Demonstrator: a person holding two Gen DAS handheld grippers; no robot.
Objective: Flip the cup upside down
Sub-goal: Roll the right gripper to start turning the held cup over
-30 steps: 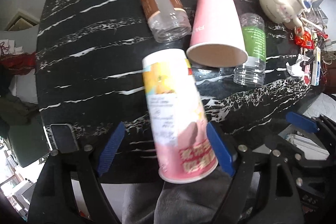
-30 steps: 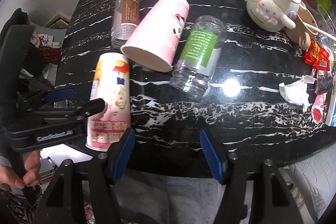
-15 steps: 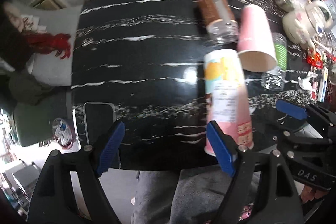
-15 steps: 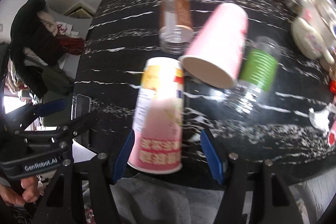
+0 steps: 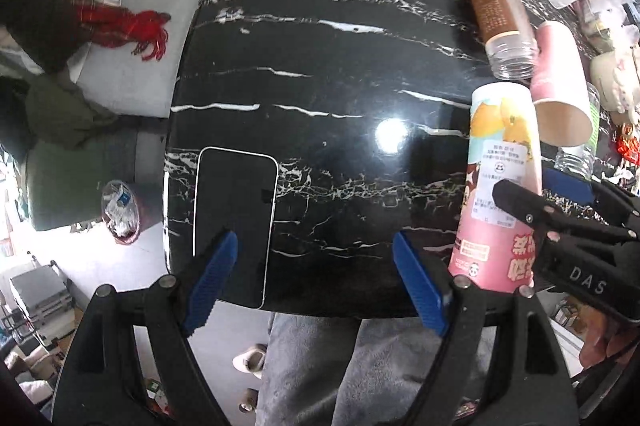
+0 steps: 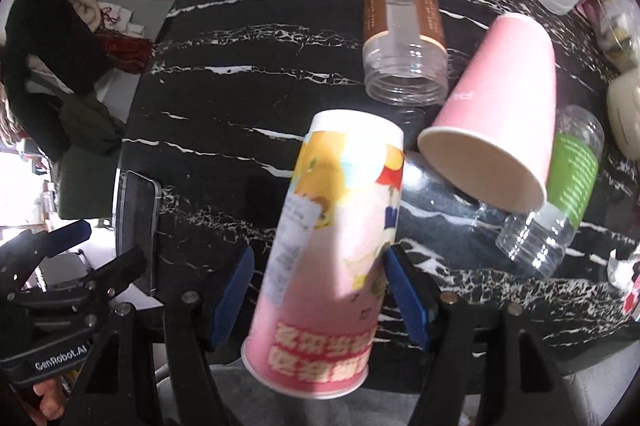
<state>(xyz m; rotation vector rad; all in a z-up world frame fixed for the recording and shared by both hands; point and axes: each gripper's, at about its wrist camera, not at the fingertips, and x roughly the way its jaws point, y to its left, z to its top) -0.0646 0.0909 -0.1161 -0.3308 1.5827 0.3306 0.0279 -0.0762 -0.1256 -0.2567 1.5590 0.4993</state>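
A: Black marble table (image 6: 248,74), near edge: printed cup (image 6: 332,250) lies on its side, rim poking past the edge twd the person.

B: Right gripper (image 6: 316,290)?

A: Jaws straddle the cup's lower half; contact unclear, can't tell if it's clamped. Left gripper (image 5: 312,282) spread wide, empty, over the phone (image 5: 234,222).

B: Tip?

A: Squeeze gently, paper crushes. Lift, then rotate rim-down.
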